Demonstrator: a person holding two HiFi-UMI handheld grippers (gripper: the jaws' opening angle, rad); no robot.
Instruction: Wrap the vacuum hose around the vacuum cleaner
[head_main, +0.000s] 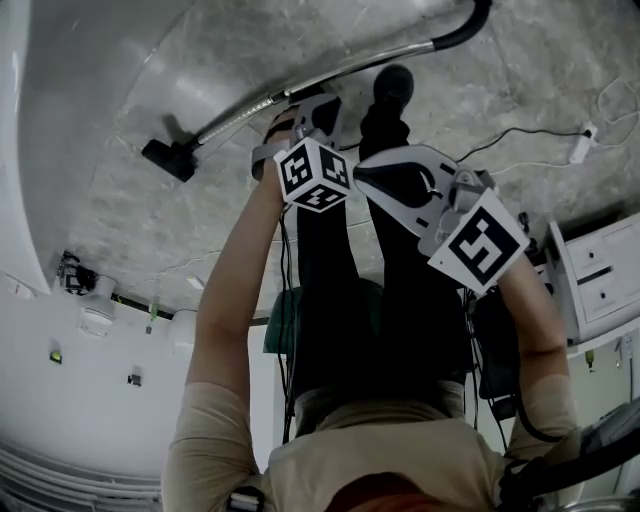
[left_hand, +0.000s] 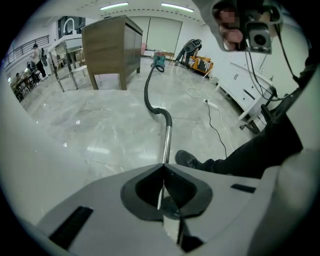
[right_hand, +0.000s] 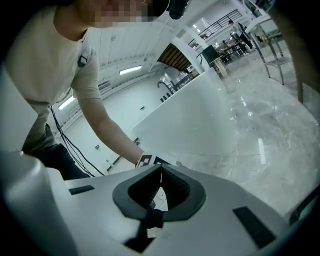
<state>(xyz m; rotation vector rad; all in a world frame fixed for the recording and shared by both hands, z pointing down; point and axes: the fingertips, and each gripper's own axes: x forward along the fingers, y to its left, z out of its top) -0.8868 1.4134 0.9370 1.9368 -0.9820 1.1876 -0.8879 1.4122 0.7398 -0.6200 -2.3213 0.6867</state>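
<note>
2 grippers clenched empty: left gripper (left_hand: 163, 166), right gripper (right_hand: 160, 167); their cubes (head_main: 315, 172) bear black-and-white square markers.

1. Wand (head_main: 300, 92) lies on floor (head_main: 120, 220), just beyond shoe (head_main: 392, 85); floor head (head_main: 168, 158) at its left end.
2. Hose (left_hand: 148, 92) runs from wand to far vacuum cleaner (left_hand: 159, 60), right of cabinet (left_hand: 107, 45).
3. Cable (left_hand: 216, 120) lies right of wand.
</note>
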